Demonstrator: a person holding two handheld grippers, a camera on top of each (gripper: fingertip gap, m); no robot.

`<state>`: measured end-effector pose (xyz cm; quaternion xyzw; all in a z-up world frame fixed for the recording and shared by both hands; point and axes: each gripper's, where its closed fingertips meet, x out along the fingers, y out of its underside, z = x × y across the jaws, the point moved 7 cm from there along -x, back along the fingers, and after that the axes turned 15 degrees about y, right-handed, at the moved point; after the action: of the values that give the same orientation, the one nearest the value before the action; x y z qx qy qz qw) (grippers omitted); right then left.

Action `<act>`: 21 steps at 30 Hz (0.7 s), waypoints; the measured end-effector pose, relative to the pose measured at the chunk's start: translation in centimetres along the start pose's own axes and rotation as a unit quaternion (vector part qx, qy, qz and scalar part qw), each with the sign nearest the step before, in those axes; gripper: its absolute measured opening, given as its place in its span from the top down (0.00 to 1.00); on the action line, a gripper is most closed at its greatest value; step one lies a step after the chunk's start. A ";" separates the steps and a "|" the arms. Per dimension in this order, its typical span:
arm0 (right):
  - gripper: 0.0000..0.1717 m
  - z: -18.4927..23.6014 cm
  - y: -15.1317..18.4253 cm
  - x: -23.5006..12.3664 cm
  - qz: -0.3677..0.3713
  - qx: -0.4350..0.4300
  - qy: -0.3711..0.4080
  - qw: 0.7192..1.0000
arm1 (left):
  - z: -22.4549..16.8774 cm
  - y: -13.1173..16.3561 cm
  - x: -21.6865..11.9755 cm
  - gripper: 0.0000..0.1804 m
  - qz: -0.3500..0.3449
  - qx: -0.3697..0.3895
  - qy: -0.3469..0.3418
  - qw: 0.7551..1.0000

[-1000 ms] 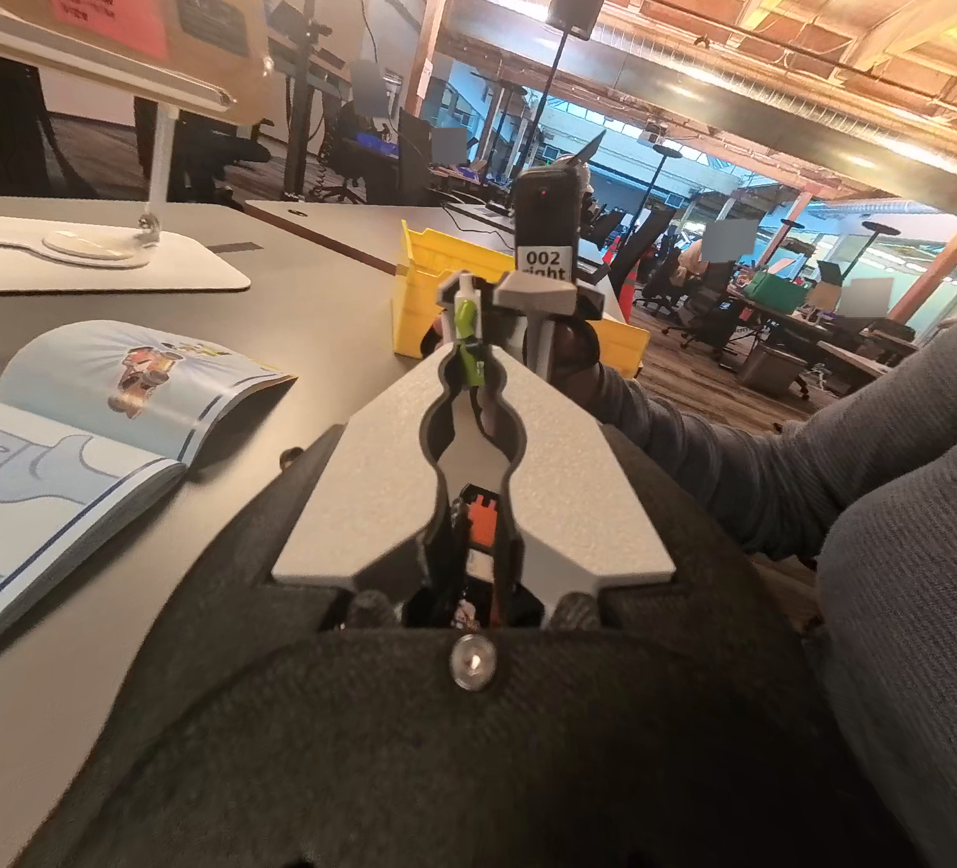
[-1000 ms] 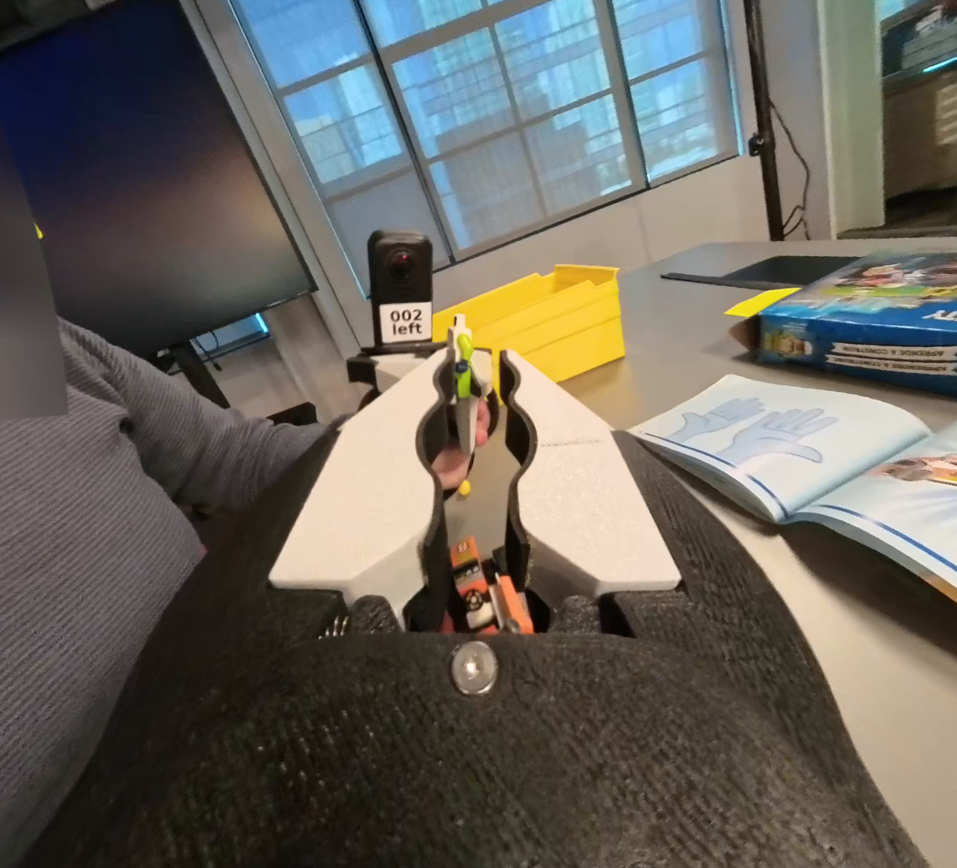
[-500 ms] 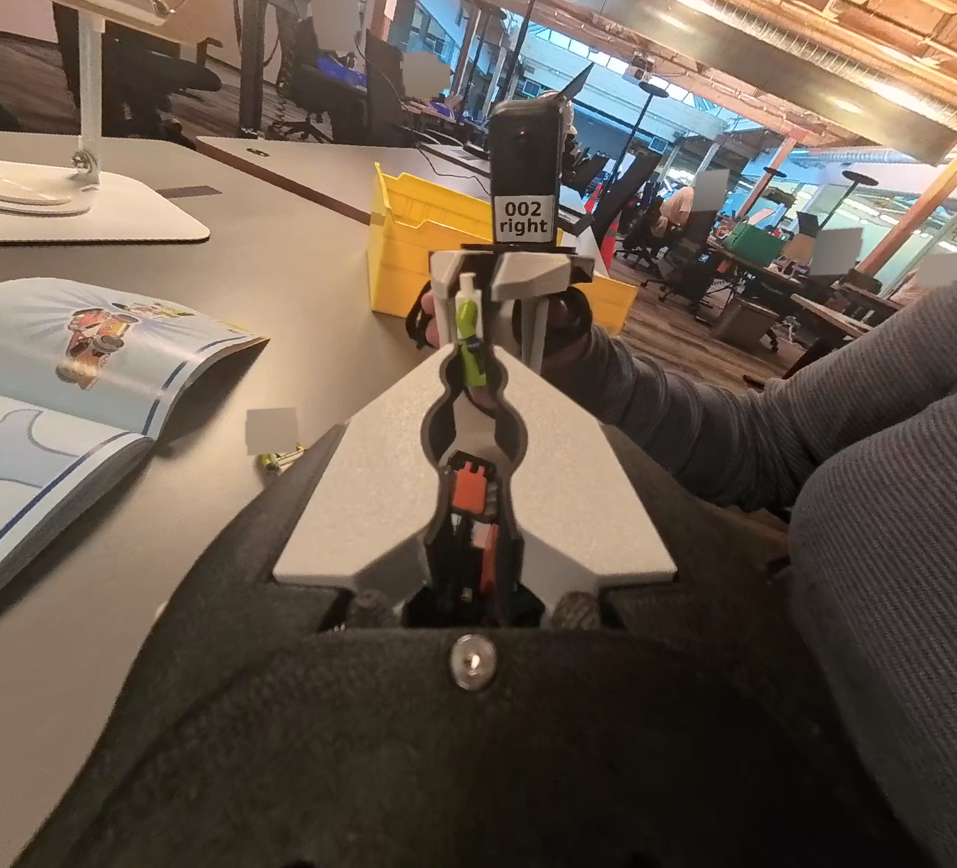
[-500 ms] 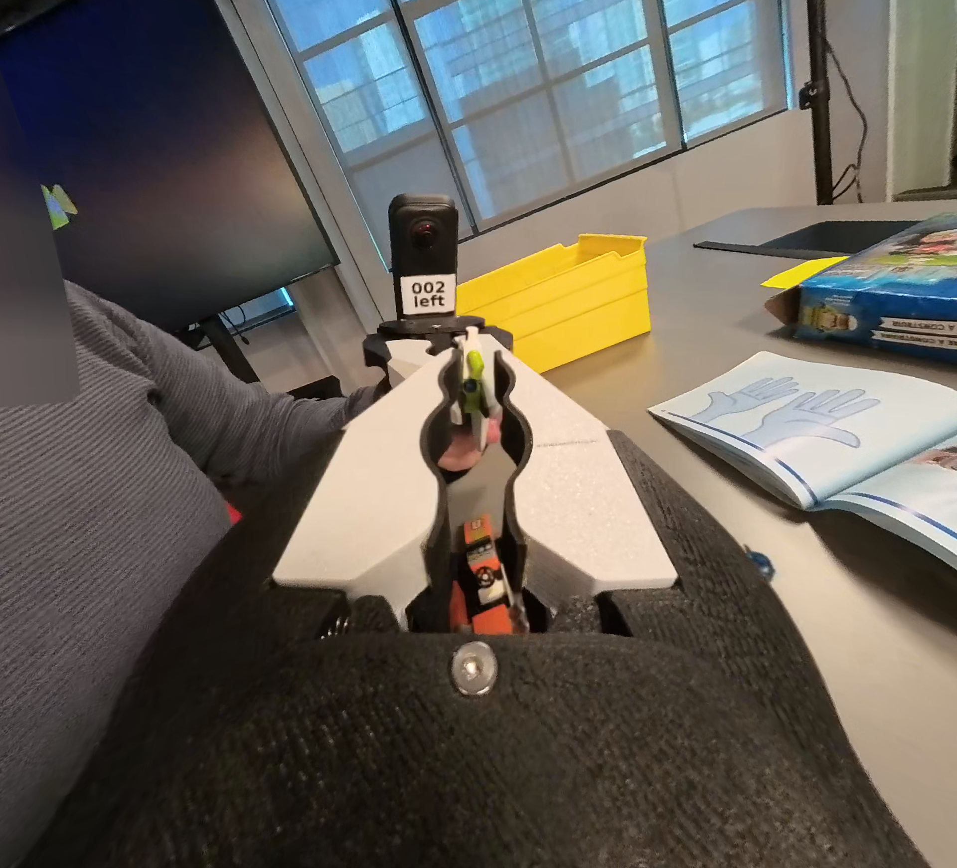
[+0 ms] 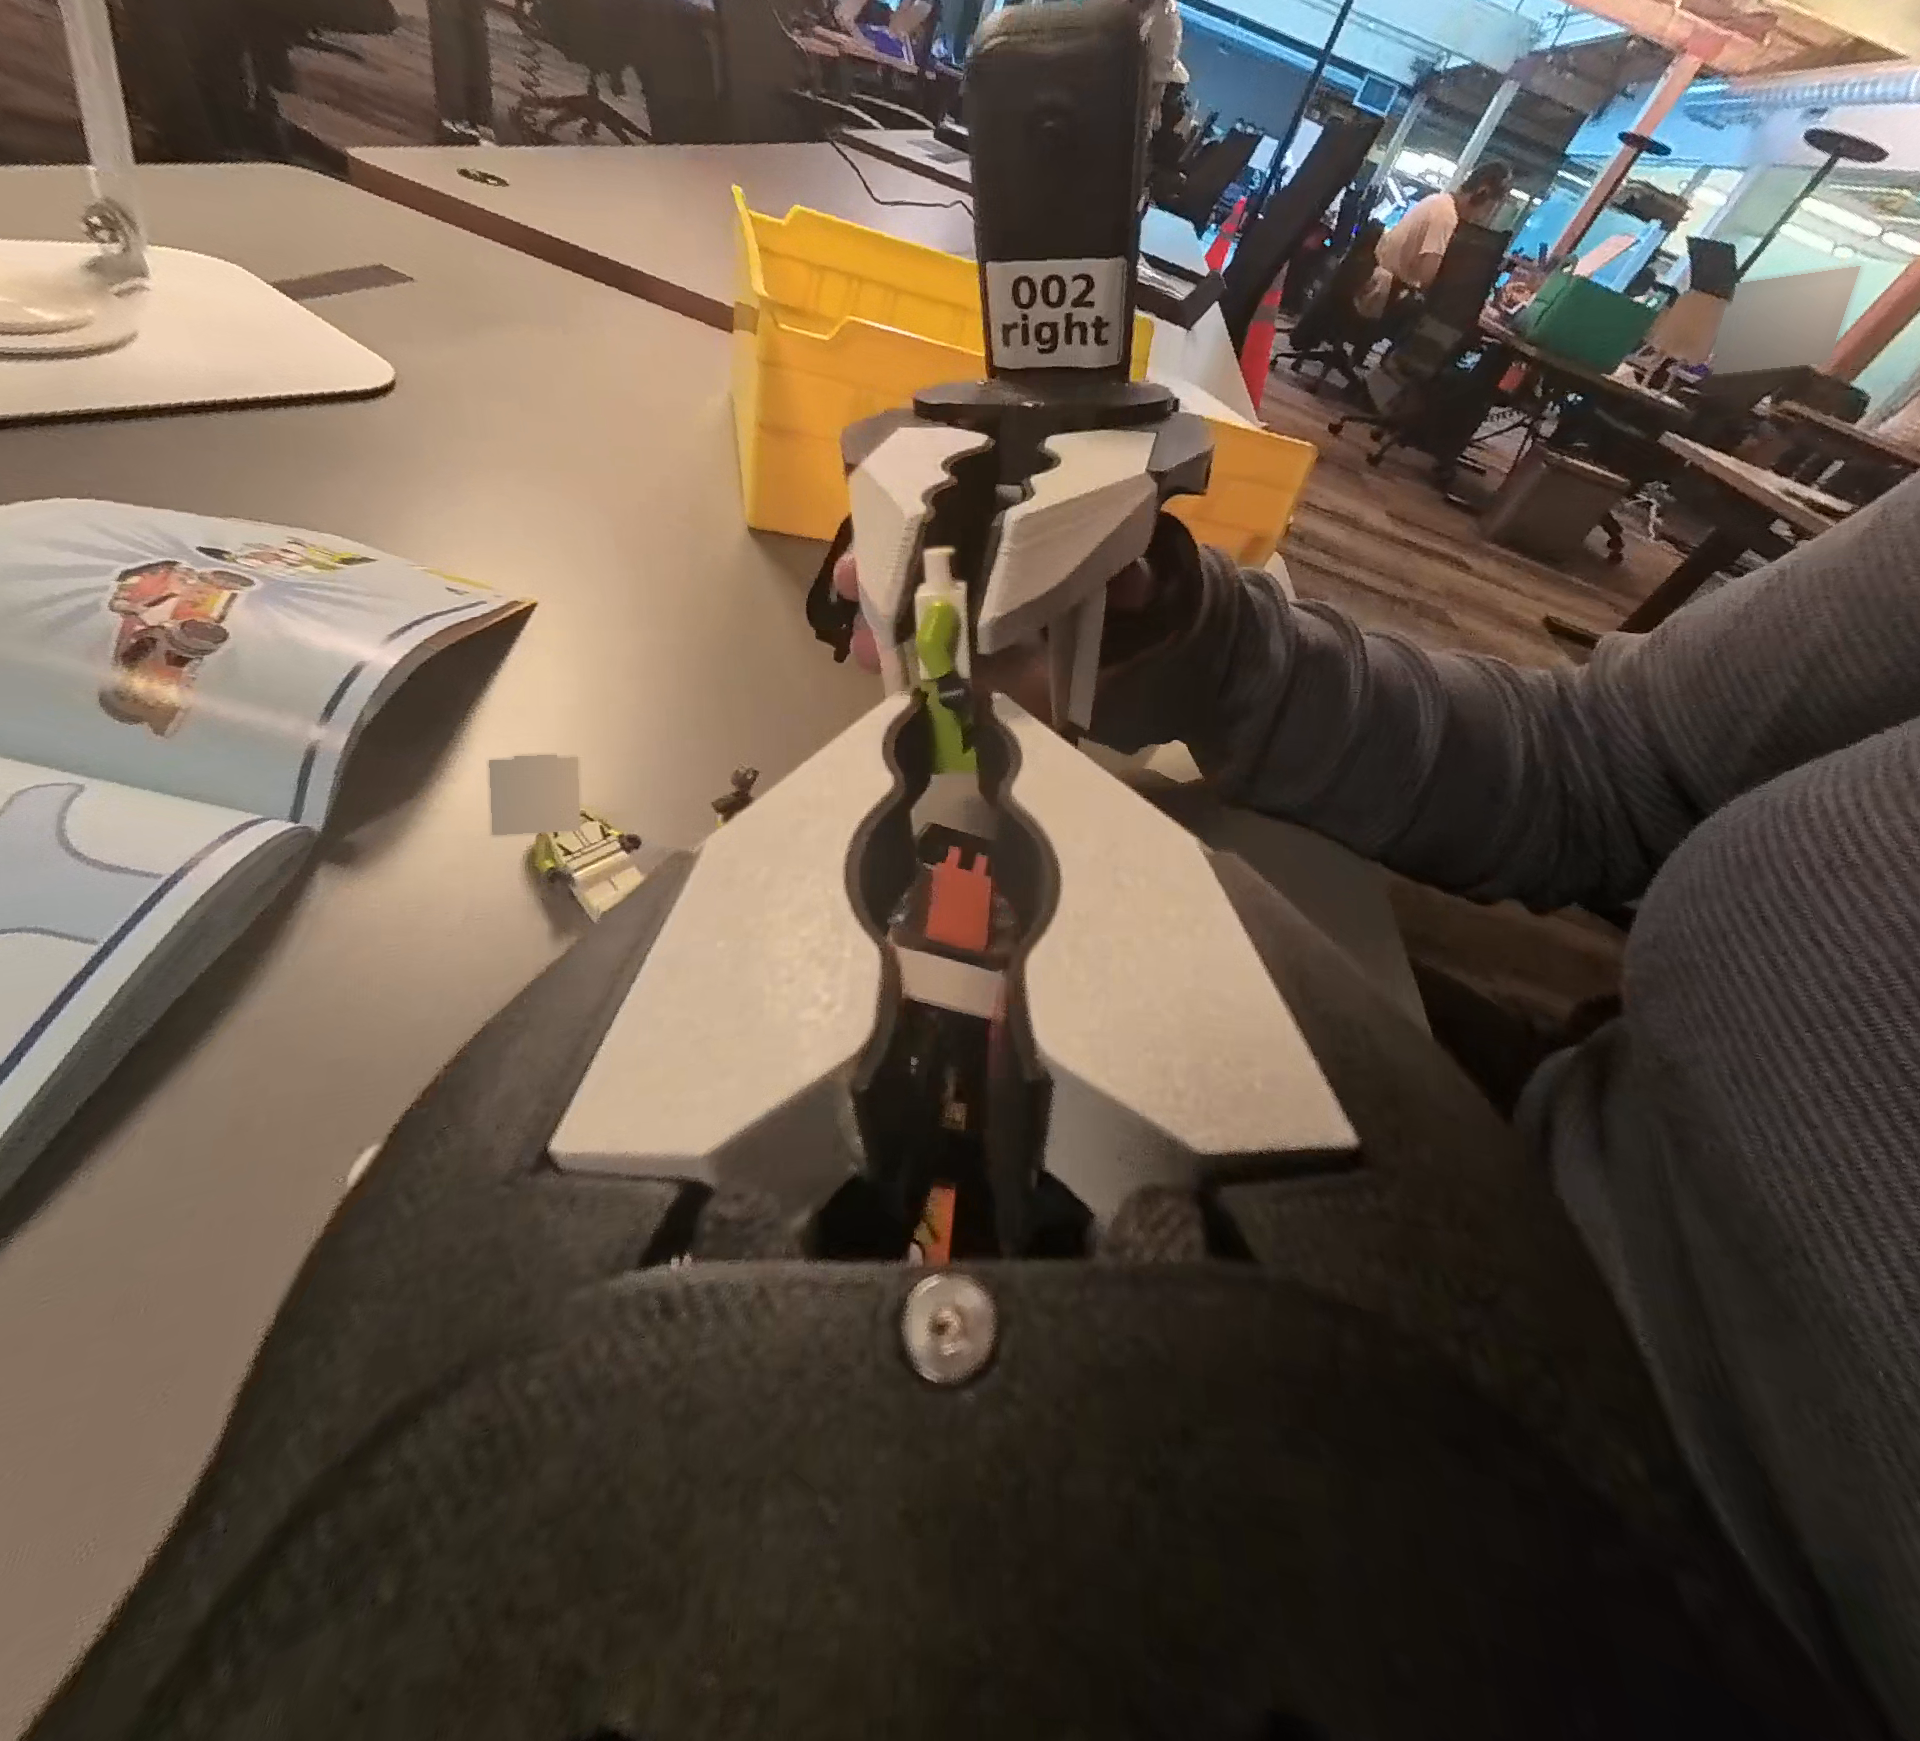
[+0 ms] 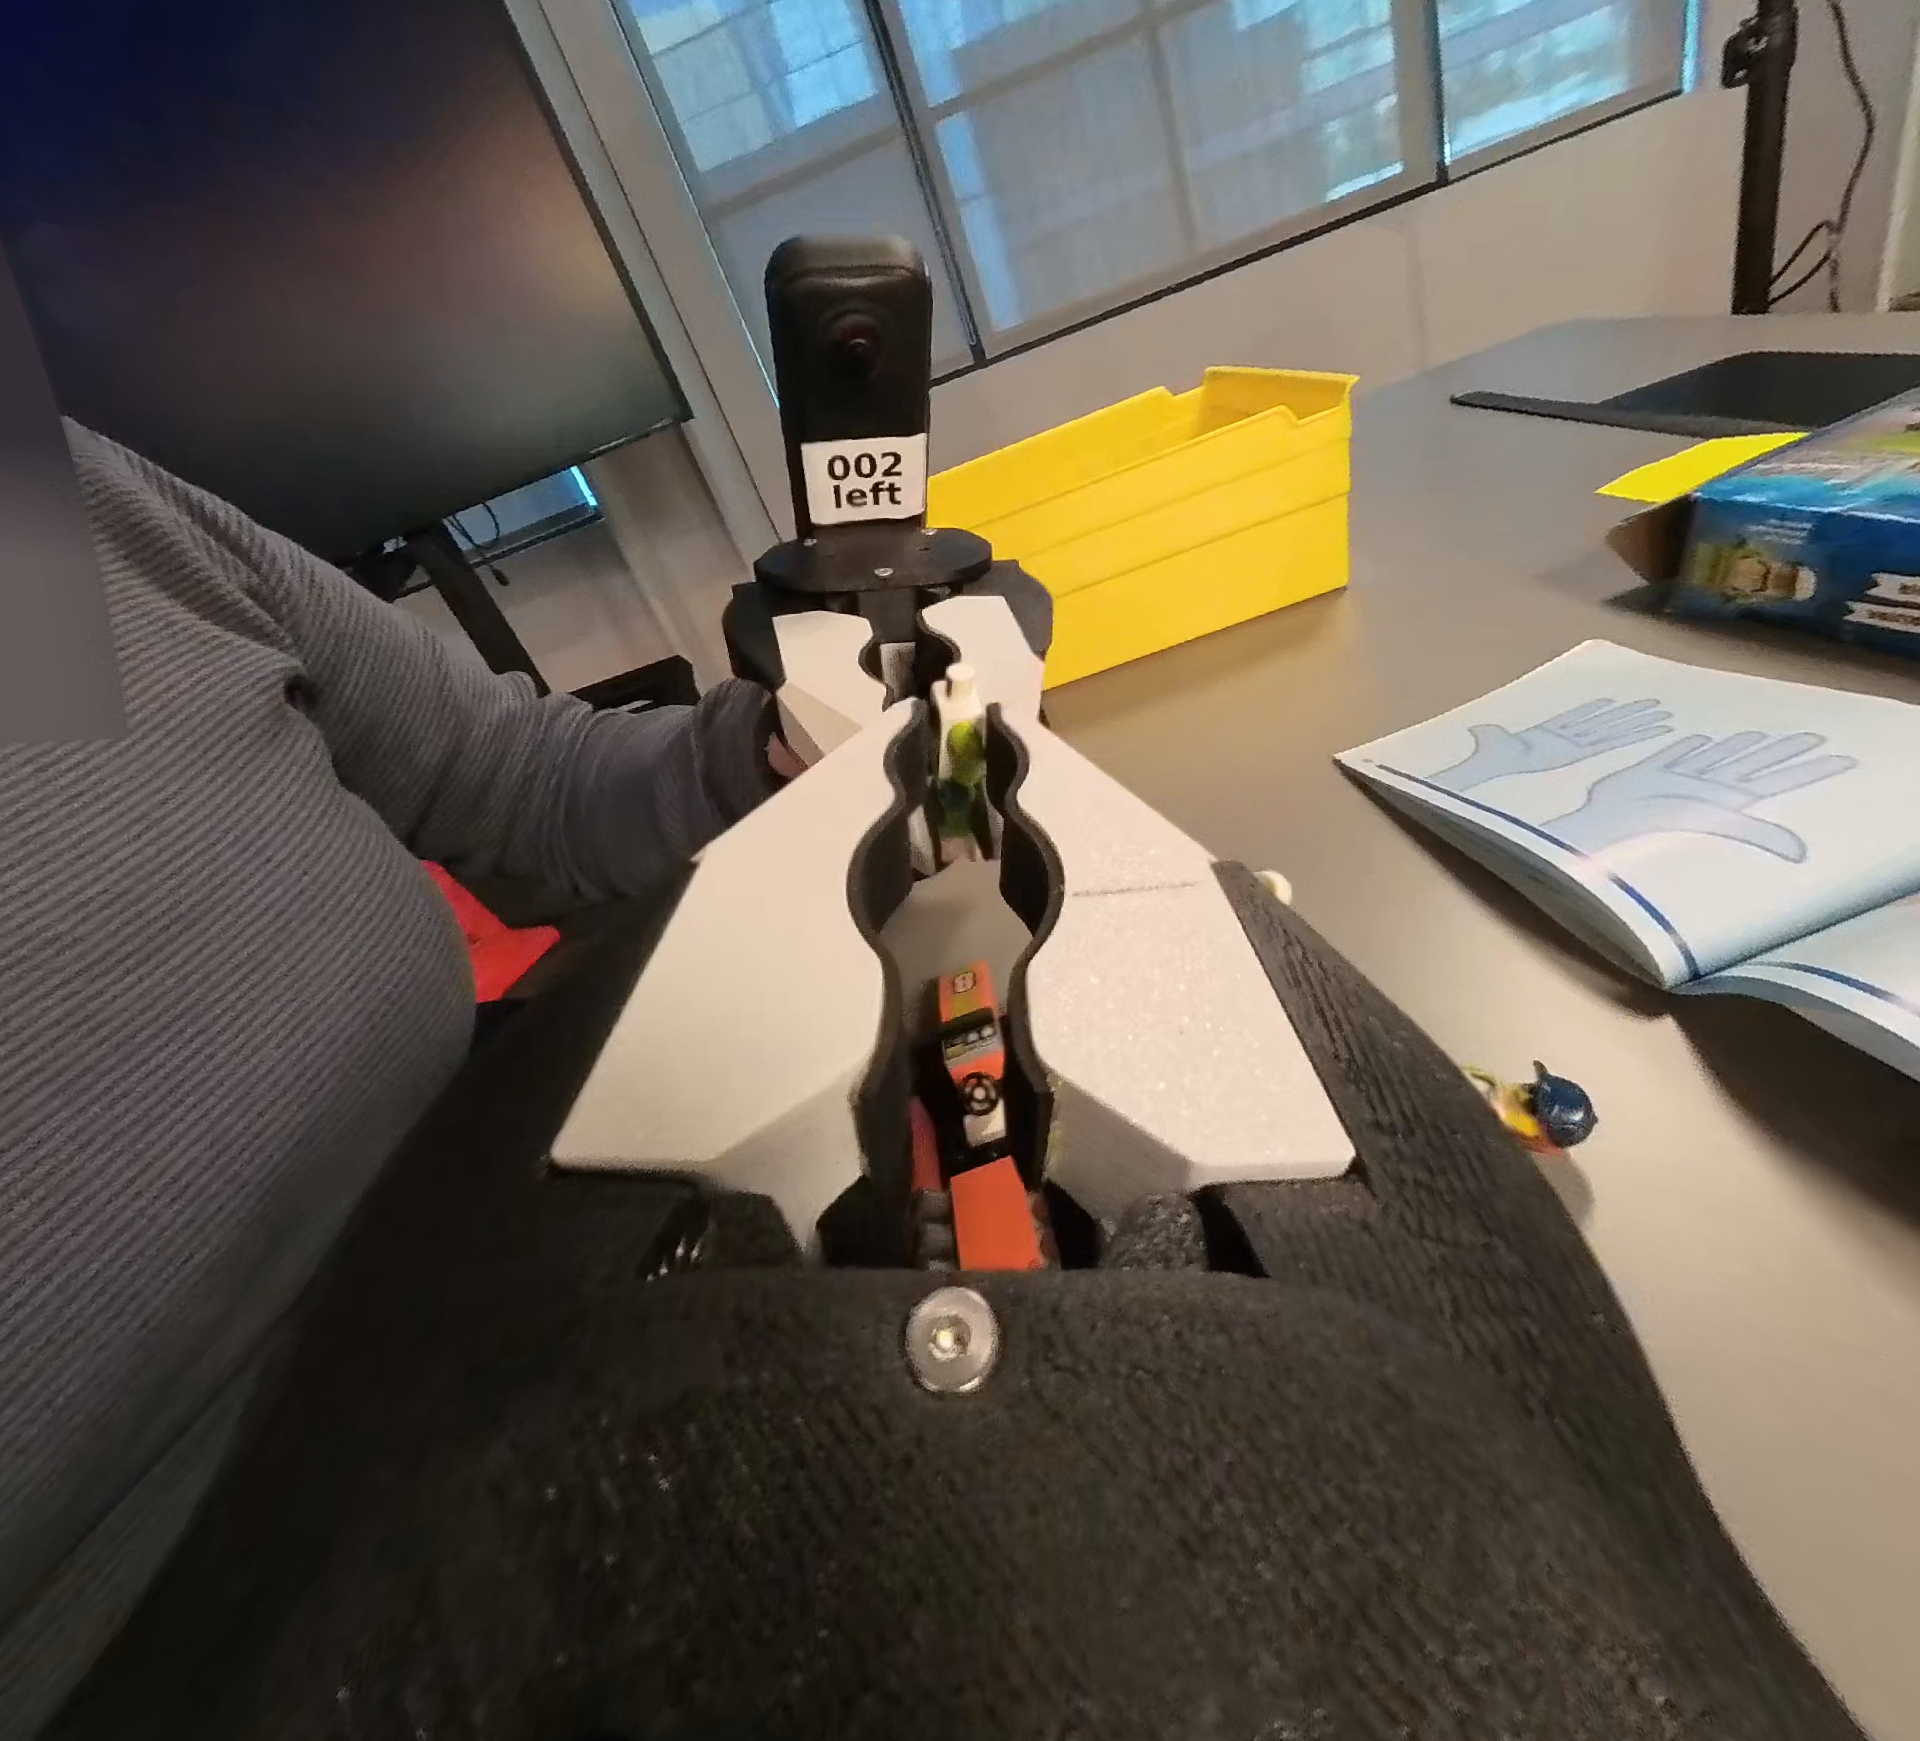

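In the left wrist view, the left gripper [image 5: 943, 723] is seen with its jaws drawn nearly together, and a small white and lime-green toy figure torso [image 5: 940, 652] is pinched upright at their tips. The upper part of that torso is met by the right gripper [image 5: 961, 590], which comes from the opposite side with its grey fingers narrowed about the piece; whether its pads press there cannot be told from this view. A yellow bin [image 5: 821, 361] stands behind on the grey table [image 5: 540, 465], an open booklet [image 5: 187, 704] lies to the left, and a second small lime and white figure part [image 5: 582, 855] rests on the table beside the gripper's left finger. In the right wrist view, the right gripper [image 6: 961, 756] is shown with jaws nearly closed on the same torso [image 6: 958, 751], its tip peg rising above the fingertips. The left gripper [image 6: 914, 652] is seen directly behind, almost touching tip to tip. The yellow bin [image 6: 1164, 528], the booklet [image 6: 1662, 818], a blue box [image 6: 1808, 548] and a small blue and yellow piece [image 6: 1548, 1115] lie to the right.
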<state>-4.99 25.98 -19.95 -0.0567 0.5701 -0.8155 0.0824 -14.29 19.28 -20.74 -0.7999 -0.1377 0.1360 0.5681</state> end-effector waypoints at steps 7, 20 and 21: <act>0.96 0.2 0.0 0.0 -0.003 -0.002 -0.006 1.000 | -0.2 -0.1 0.0 0.97 0.003 -0.019 0.012 1.000; 0.96 0.2 0.1 0.2 0.006 0.026 -0.018 0.999 | -0.2 0.0 0.4 0.97 -0.005 -0.033 0.025 0.999; 0.96 0.2 0.1 0.2 0.004 0.028 -0.016 0.999 | -0.2 -0.1 0.3 0.96 -0.008 -0.037 0.028 0.999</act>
<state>-5.19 25.75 -19.99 -0.0652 0.5462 -0.8296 0.0959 -13.93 19.28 -20.66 -0.8225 -0.1334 0.1042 0.5430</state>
